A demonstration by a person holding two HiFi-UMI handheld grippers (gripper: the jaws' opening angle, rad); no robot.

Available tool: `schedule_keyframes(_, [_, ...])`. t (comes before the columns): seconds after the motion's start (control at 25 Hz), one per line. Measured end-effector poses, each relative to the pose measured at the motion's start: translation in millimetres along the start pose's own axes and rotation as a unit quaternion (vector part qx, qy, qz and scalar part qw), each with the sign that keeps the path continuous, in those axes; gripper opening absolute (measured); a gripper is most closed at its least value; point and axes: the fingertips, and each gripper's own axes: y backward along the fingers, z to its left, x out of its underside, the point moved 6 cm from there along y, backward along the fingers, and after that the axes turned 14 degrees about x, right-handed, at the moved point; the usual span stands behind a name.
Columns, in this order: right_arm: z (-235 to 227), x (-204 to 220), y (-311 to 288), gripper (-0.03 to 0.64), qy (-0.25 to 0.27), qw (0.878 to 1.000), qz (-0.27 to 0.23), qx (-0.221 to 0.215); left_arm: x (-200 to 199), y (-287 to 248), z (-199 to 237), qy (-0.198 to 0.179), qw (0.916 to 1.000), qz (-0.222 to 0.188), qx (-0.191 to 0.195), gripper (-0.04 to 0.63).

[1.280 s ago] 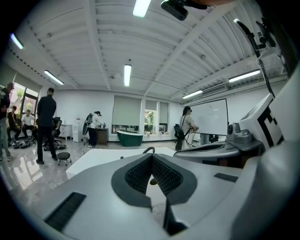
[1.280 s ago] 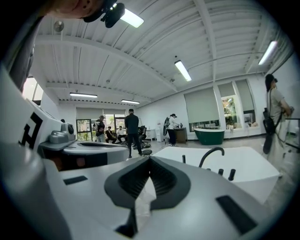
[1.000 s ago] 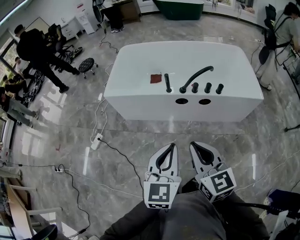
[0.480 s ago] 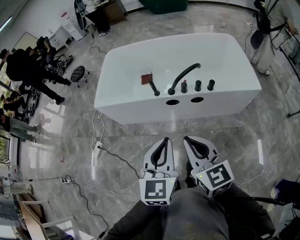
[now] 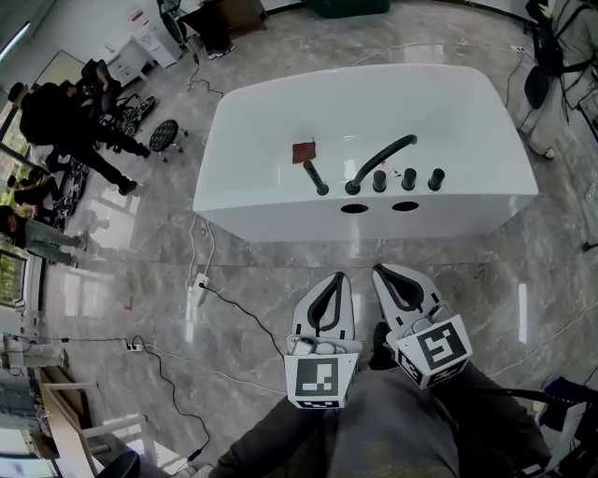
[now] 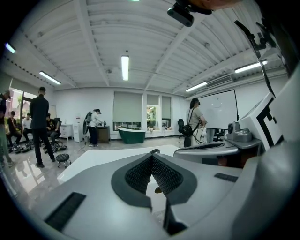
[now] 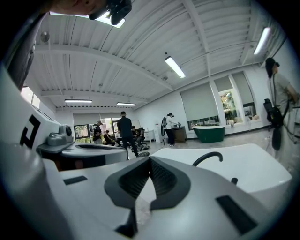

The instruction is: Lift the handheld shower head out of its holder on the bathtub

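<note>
Both grippers have come forward over the marble floor (image 5: 140, 280) toward the white bathtub (image 5: 280, 112) — the strip of floor between their tips and the tub's near wall is narrower than a second ago. In the head view the left gripper (image 5: 337, 277) and the right gripper (image 5: 381, 271) now sit higher. The tub spreads wider across that view. The handheld shower head (image 5: 315, 177), seen upright a second ago, now shows slanted, its top toward the far left. The green tub (image 5: 350, 6) at the far end has slid almost out past the top edge.
</note>
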Motion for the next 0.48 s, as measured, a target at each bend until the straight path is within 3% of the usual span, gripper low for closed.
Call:
schedule_keyframes(0.24, [17, 9, -52, 0.003, 0.017, 0.998, 0.037, -0.043, 20, -8, 50, 0.042, 0.9984, 0.003, -0.038, 0.003])
schedule_keyframes(0.48, [27, 30, -131, 0.003, 0.032, 0.997, 0.055, -0.037, 51, -40, 129, 0.065, 0.9971, 0.000, -0.041, 0.003])
